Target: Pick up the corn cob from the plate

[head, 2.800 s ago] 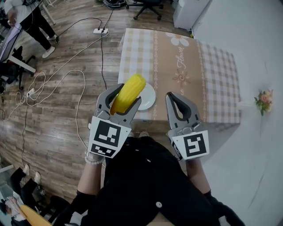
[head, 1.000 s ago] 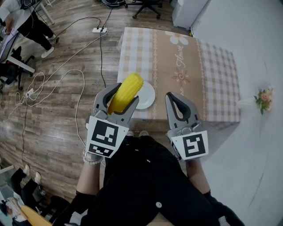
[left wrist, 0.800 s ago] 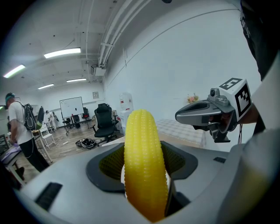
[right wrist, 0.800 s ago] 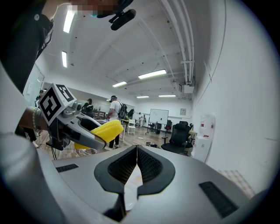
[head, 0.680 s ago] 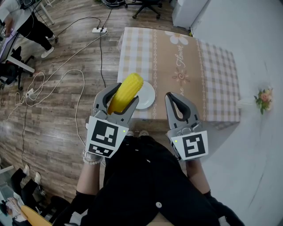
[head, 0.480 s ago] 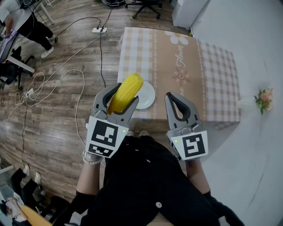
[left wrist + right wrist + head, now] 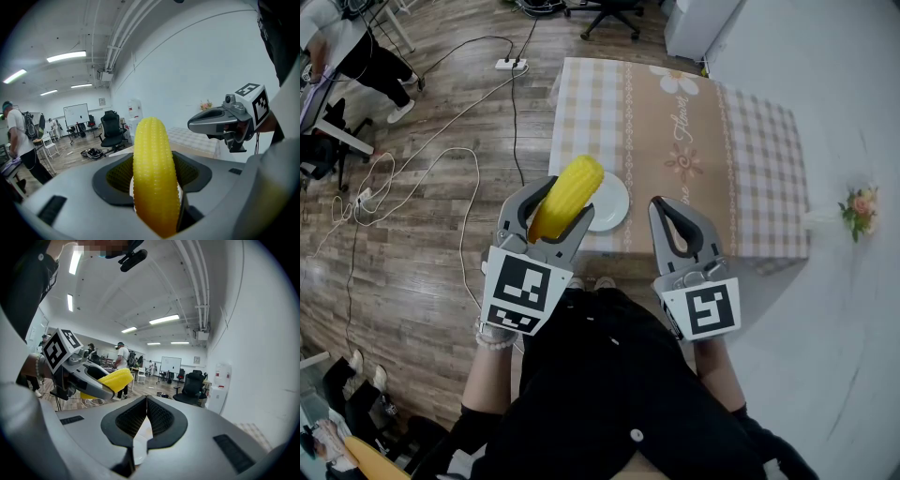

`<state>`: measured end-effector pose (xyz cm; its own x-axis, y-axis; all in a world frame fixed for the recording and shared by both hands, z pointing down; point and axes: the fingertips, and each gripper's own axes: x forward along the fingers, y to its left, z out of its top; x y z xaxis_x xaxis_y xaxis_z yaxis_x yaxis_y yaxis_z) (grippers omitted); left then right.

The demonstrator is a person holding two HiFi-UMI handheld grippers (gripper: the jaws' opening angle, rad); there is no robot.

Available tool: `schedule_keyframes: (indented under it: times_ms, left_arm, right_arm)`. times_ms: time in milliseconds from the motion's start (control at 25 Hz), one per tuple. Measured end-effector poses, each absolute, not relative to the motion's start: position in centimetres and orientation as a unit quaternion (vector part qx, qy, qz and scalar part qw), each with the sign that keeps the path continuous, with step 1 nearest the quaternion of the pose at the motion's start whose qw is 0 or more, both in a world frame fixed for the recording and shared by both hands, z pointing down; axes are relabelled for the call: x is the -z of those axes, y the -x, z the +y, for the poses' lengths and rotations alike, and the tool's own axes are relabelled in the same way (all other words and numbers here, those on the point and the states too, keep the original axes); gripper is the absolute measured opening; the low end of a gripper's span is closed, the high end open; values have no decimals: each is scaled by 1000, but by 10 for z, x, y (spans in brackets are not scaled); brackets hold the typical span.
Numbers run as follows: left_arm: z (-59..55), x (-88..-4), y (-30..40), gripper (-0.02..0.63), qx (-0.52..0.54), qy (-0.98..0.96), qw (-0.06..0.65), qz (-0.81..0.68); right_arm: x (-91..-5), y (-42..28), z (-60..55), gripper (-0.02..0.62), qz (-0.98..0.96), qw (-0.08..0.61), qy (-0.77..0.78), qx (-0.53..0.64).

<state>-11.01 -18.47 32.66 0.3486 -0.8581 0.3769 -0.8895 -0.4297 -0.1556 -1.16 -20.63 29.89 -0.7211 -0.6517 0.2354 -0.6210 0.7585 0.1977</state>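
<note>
- The left gripper [image 7: 561, 204] is clamped on the corn cob [image 7: 577, 184], with one jaw on each side of its lower half.
- The cob is yellow and sticks out well past the jaw tips. In the left gripper view it stands nearly upright between the ribbed pads.
- The cob is lifted, with the room and the far wall showing behind it. From the head view it overlaps the left rim of the plate [image 7: 615, 204].
- The plate is white and sits on the table [image 7: 675, 131] close to the near edge, with nothing showing on the part of it I can see.
- The table wears a beige checked cloth with a flower print down the middle.
- The right gripper [image 7: 662, 205] has its jaws pressed together and nothing between them. It is held level with the left one and just to the right of the plate.
- Each gripper shows up in the other's view, side by side but apart.
- The person holding them is in dark clothes and stands at the table's near side.
- White and black cables [image 7: 441, 159] trail over the wooden floor to the left, and a power strip [image 7: 514, 66] lies further off.
- A small bunch of flowers [image 7: 860, 212] is on the right by the pale wall.
- Another person [image 7: 356, 42] stands in the far left corner.
</note>
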Motion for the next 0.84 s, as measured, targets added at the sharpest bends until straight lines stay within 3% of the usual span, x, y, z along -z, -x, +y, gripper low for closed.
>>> schedule_keyframes:
  times_ms: [840]
  left_arm:
    - [-184, -331, 106, 261, -210, -824, 41, -524]
  right_arm:
    - [-303, 13, -203, 41, -931, 143, -330, 56]
